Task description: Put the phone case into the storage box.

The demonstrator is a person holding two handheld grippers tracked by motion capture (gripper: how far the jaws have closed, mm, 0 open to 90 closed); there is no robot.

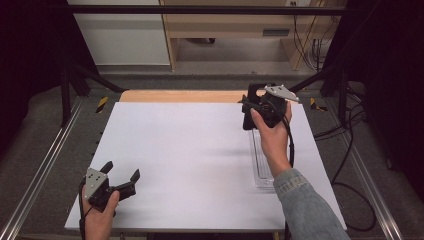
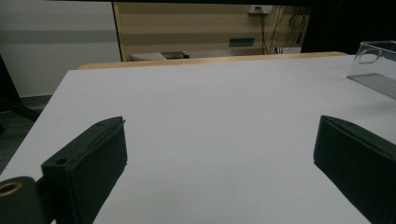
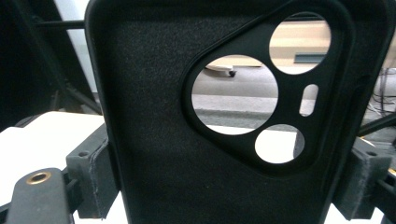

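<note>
A black phone case [image 3: 154,140] with a cluster of round camera cut-outs stands upright between the jaws of my right gripper [image 3: 233,182], which is shut on its two long sides. In the high view that gripper [image 1: 256,107] holds the case [image 1: 248,122] up above the far right of the white table top [image 1: 190,160], with a hand in a denim sleeve behind it. Down at the near left corner my left gripper [image 1: 121,170] rests low over the table. Its jaws are spread wide, and bare table lies between them [image 2: 219,154].
A clear plastic tray [image 1: 262,175] lies on the right side of the table, below the right forearm, and its corner [image 2: 378,70] appears in the left gripper view. A wooden strip [image 1: 185,96] runs along the far edge. Metal rails and cables flank the table.
</note>
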